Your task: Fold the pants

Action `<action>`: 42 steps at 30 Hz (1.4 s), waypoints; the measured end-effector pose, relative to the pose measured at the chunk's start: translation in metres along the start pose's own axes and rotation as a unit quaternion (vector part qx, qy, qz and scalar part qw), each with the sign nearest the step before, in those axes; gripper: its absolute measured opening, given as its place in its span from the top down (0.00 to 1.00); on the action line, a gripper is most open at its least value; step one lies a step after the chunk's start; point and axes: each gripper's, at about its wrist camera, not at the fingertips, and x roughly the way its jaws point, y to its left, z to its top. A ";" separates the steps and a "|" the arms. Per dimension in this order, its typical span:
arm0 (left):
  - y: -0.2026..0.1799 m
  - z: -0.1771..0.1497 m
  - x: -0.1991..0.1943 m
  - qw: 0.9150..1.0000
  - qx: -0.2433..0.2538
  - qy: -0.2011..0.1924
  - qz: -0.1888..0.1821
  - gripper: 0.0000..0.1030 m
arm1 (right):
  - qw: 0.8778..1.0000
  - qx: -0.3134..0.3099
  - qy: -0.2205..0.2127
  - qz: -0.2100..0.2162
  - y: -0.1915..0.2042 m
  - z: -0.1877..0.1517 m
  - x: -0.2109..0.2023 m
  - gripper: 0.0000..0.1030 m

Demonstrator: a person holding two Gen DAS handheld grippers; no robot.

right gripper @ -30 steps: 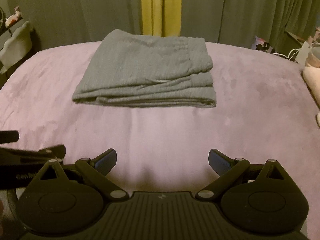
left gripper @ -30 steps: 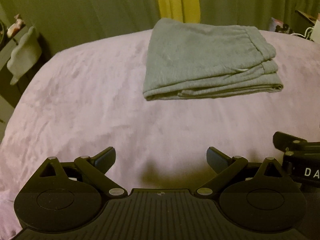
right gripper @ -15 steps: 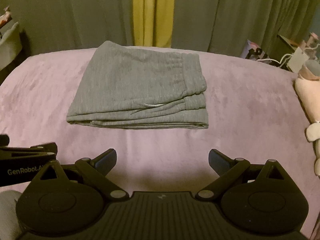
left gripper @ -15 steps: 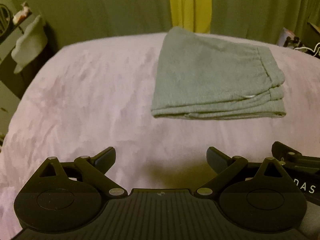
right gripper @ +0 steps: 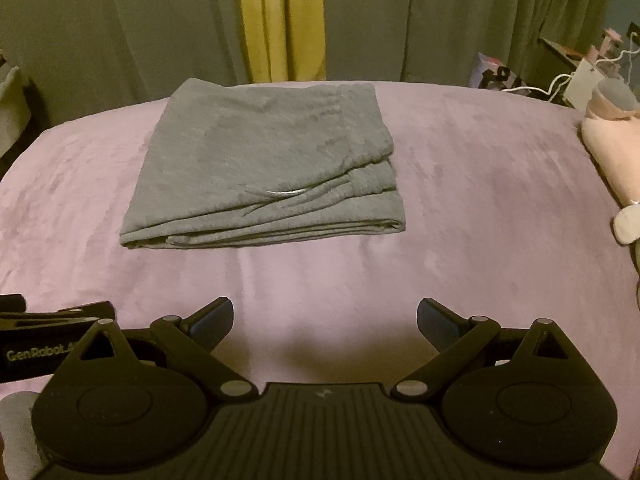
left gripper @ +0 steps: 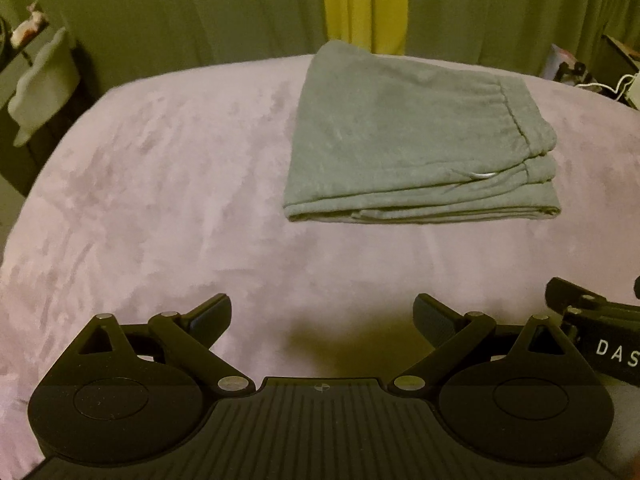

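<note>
Pants (left gripper: 416, 140): grey, folded into a flat stack, lying on the bed toward its far side; layered edges face the cameras, waistband on the right, a pale drawstring tip (right gripper: 286, 193) poking out of the folds.
Bed (left gripper: 168, 184): covered in lilac plush, carrying only the pants in the middle.
Left gripper (left gripper: 322, 316): fingers spread wide apart, holding nothing, hanging over the near part of the bed, well apart from the pants.
Right gripper (right gripper: 325, 318): fingers likewise wide apart, holding nothing, near the front edge of the bed, just beside the left one.
Containers: none visible on the bed.
Backdrop: green curtain (right gripper: 420, 20) with a yellow strip (right gripper: 280, 20) behind the bed.
Right edge: pink plush toy (right gripper: 608, 152) lying on the bed, white cables (right gripper: 560, 80) beyond it.
</note>
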 end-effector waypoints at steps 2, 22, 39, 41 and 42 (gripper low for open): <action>-0.001 0.000 -0.001 1.000 0.002 0.000 -0.003 0.03 | 1.000 0.002 0.000 -0.002 -0.002 -0.001 0.000 0.04; 0.003 -0.001 -0.009 1.000 0.000 -0.002 -0.012 0.03 | 1.000 0.005 -0.009 0.001 -0.005 0.000 -0.010 0.04; 0.005 -0.001 -0.014 1.000 -0.001 -0.006 -0.014 0.03 | 1.000 0.001 -0.015 0.006 -0.002 0.001 -0.017 0.04; 0.005 -0.001 -0.013 1.000 -0.001 -0.006 -0.014 0.03 | 1.000 0.001 -0.016 0.007 -0.002 0.002 -0.018 0.04; 0.005 -0.001 -0.013 1.000 -0.001 -0.006 -0.014 0.03 | 1.000 0.001 -0.016 0.007 -0.002 0.002 -0.018 0.04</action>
